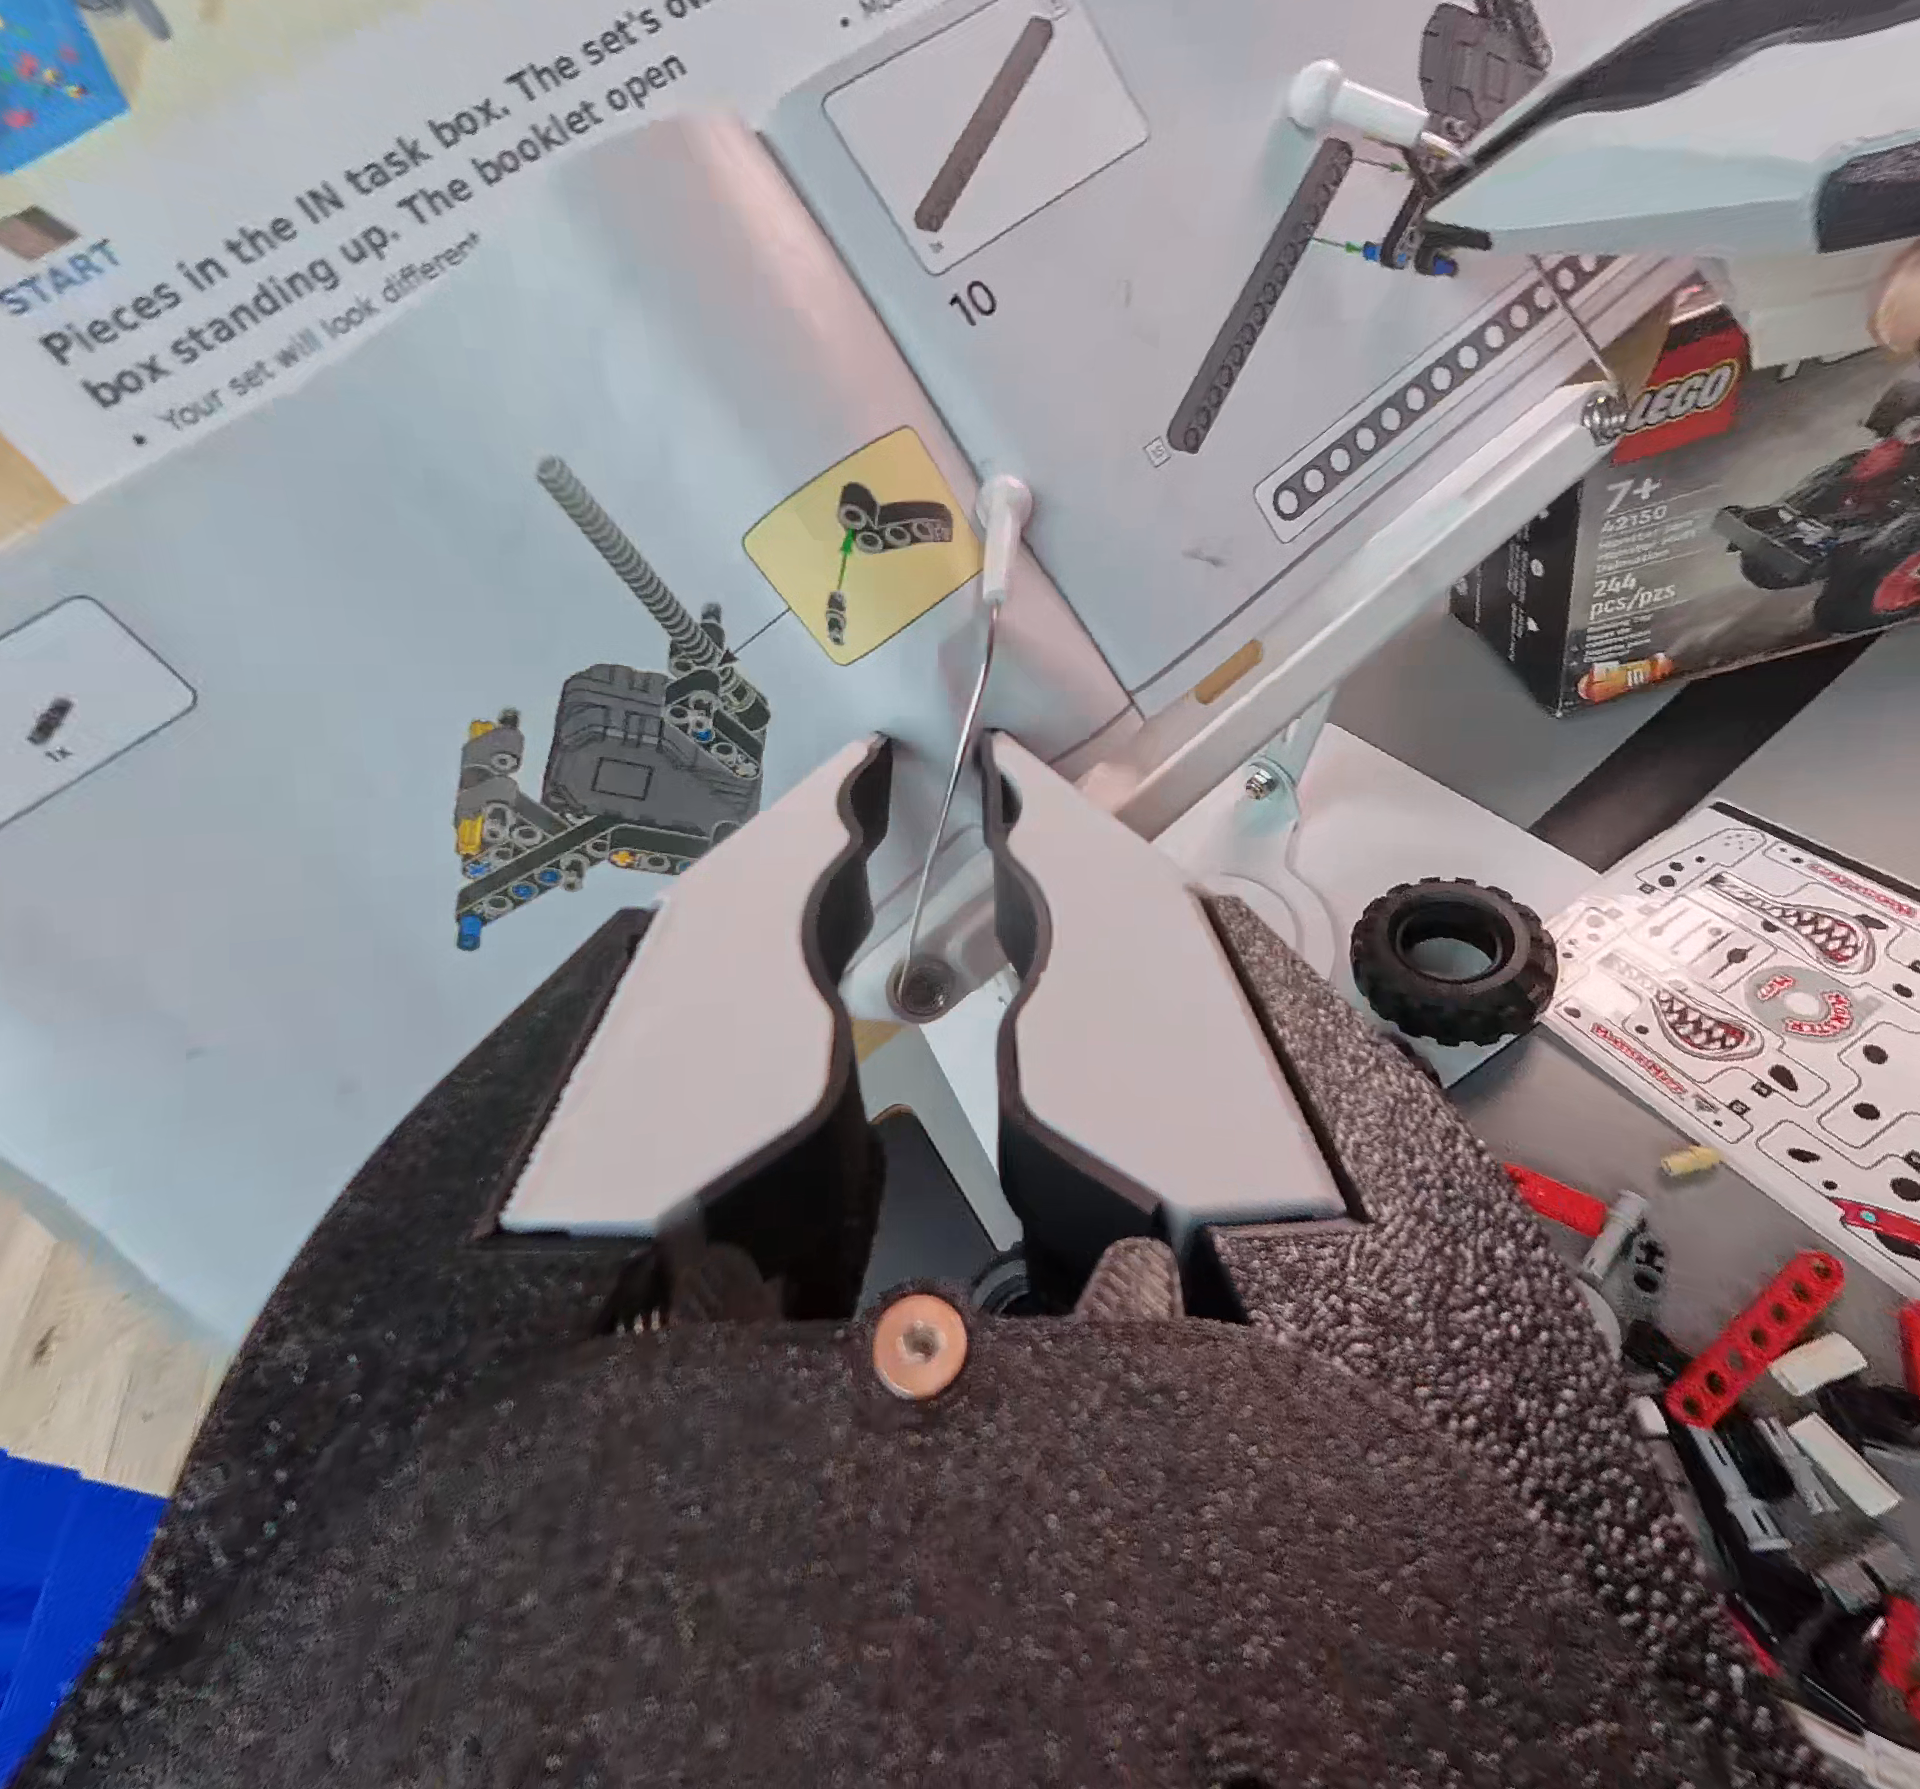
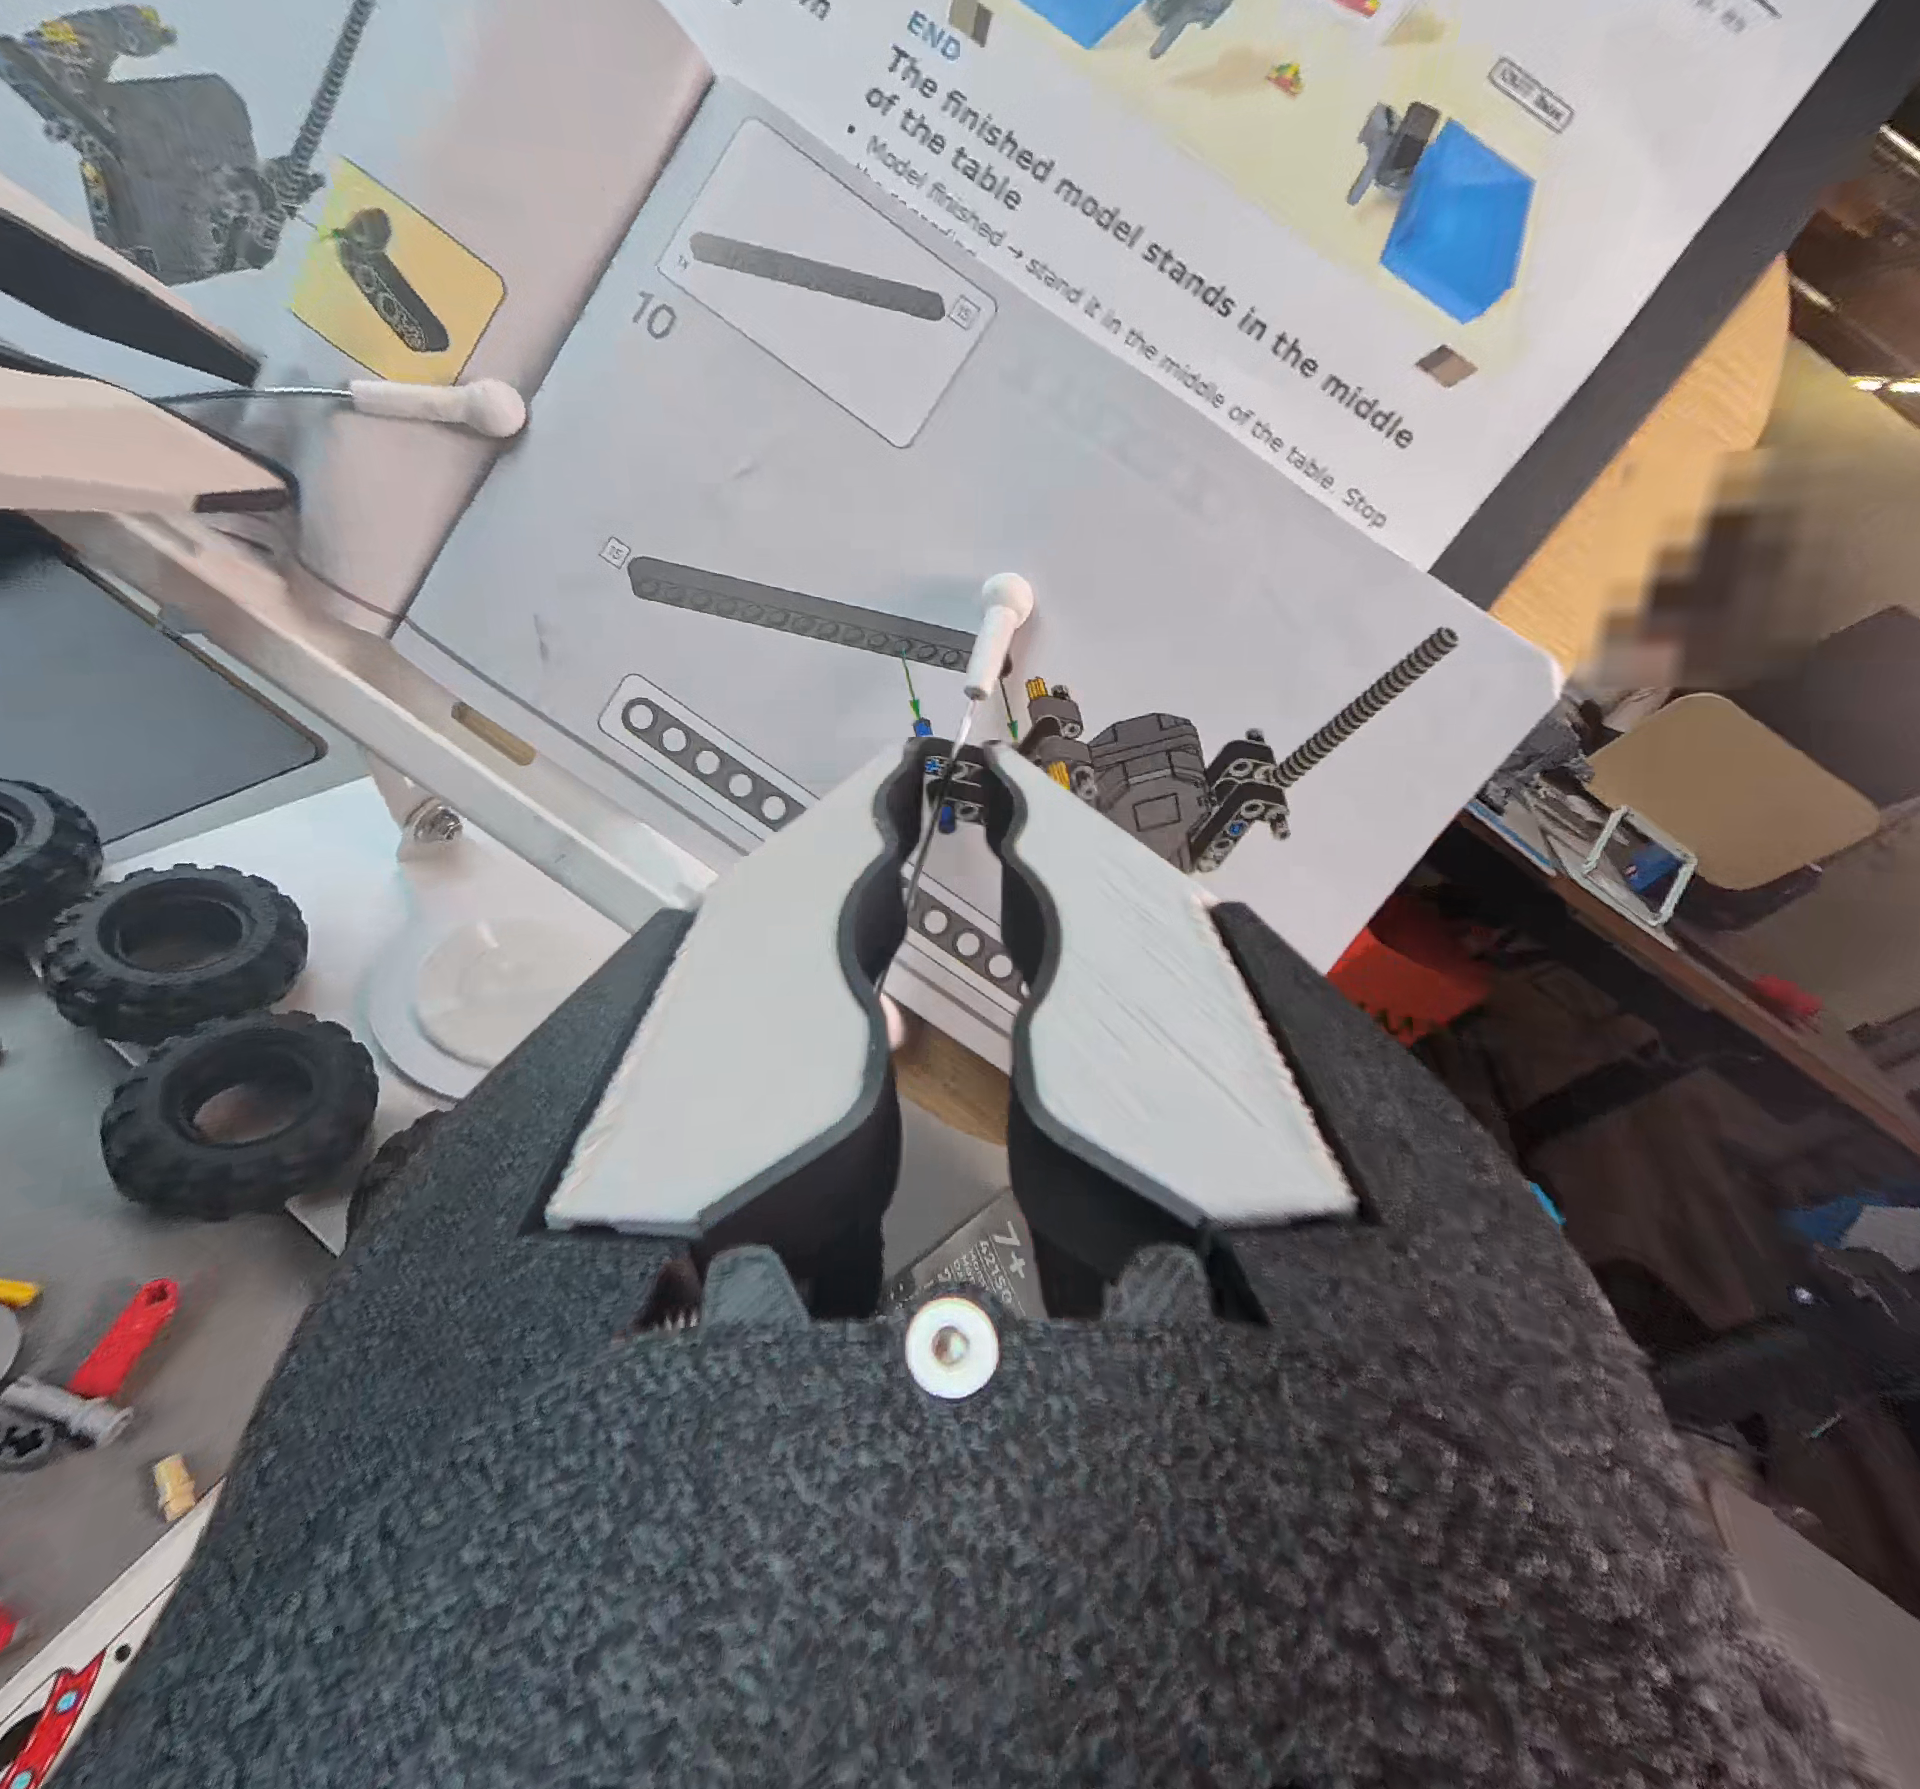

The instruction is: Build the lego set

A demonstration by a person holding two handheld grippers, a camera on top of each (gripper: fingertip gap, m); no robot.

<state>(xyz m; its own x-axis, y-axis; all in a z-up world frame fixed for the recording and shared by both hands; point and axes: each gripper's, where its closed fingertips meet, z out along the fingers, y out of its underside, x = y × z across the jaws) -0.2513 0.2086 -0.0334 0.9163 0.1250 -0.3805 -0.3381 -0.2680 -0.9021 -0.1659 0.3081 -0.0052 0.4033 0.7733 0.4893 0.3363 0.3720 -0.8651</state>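
The instruction booklet [image 1: 416, 544] stands open on a white stand [image 1: 1351, 596], held by two wire page holders with white tips. My left gripper [image 1: 935, 742] is at the spine, jaws a narrow gap apart, with the left page holder's wire [image 1: 961, 763] running up between them, close to the right finger. It also shows in the right wrist view [image 2: 260, 440], fingers slightly apart beside that wire. My right gripper [image 2: 954, 750] has its jaws narrowly apart around the right page holder's wire [image 2: 961, 726], over the booklet's right page [image 2: 1143, 492]. It shows in the left wrist view [image 1: 1444, 196] at that holder.
Black tyres [image 2: 239, 1116] [image 1: 1455, 960] lie by the stand's round base [image 2: 488, 991]. A sticker sheet [image 1: 1766, 991], a red beam [image 1: 1756, 1334] and several small loose parts lie on the grey table at the right. The set's black box [image 1: 1714, 534] stands behind the stand. A printed task sheet [image 2: 1247, 181] stands behind the booklet. One gripper's finger ends stand about 15 cm off the other's.
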